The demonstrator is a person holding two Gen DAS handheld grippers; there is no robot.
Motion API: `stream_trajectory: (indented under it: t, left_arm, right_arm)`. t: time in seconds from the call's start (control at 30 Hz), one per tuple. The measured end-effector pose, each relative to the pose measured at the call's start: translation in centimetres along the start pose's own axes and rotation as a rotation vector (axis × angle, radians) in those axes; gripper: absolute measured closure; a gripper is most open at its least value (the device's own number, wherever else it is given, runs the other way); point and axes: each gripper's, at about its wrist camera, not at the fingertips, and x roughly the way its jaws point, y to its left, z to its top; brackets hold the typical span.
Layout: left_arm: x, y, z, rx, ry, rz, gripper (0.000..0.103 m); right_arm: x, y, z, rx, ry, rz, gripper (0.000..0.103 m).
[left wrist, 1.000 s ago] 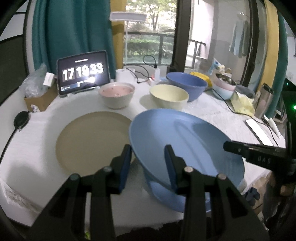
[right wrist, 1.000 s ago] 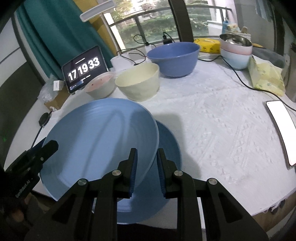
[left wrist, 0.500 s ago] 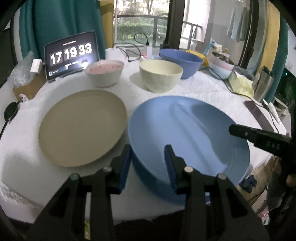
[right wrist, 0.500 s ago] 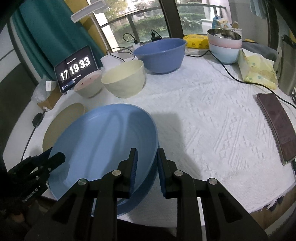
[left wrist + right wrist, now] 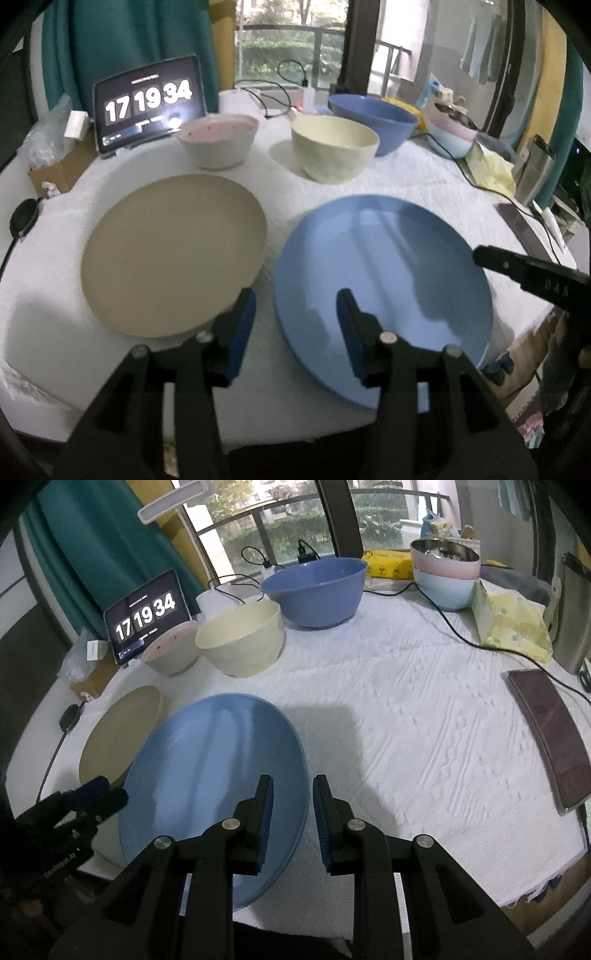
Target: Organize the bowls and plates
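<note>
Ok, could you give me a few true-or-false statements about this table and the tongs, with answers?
1. The beige plate lies beside the blue plate. True.
2. The cream bowl sits inside the blue bowl. False: it stands on the cloth in front of it.
3. The tablet screen is dark. False: it shows lit digits.
4. The left tongs clamp the blue plate. False: their jaws have just been opening and straddle its rim without pressing.
5. A phone lies flat on the cloth. True.
</note>
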Motion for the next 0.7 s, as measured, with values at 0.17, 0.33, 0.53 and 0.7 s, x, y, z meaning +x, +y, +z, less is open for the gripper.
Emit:
stream_trajectory:
  t: [0.17, 0.33, 0.53, 0.7]
  left_arm:
    - [-0.1, 1.3, 1.0, -0.032, -0.023, 0.028, 0.056]
    - [-0.4, 2.2, 1.6, -0.053, -0.047, 0.037, 0.056]
    - [-0.6, 3.2, 2.2, -0.07, -0.07, 0.043, 0.055]
    - [-0.7, 4.7, 2.7, -0.089, -0.091, 0.062, 0.053]
  right_arm:
    - [0.1, 0.2, 0.6, -0.008, 0.002, 0.0, 0.079]
    - [0.2, 1.0, 1.5, -0.025, -0.003, 0.002, 0.079]
    - [0.6, 2.5, 2.4, -0.053, -0.003, 0.003, 0.078]
    - [1.3, 4.2, 3.2, -0.084, 0.002, 0.001, 0.077]
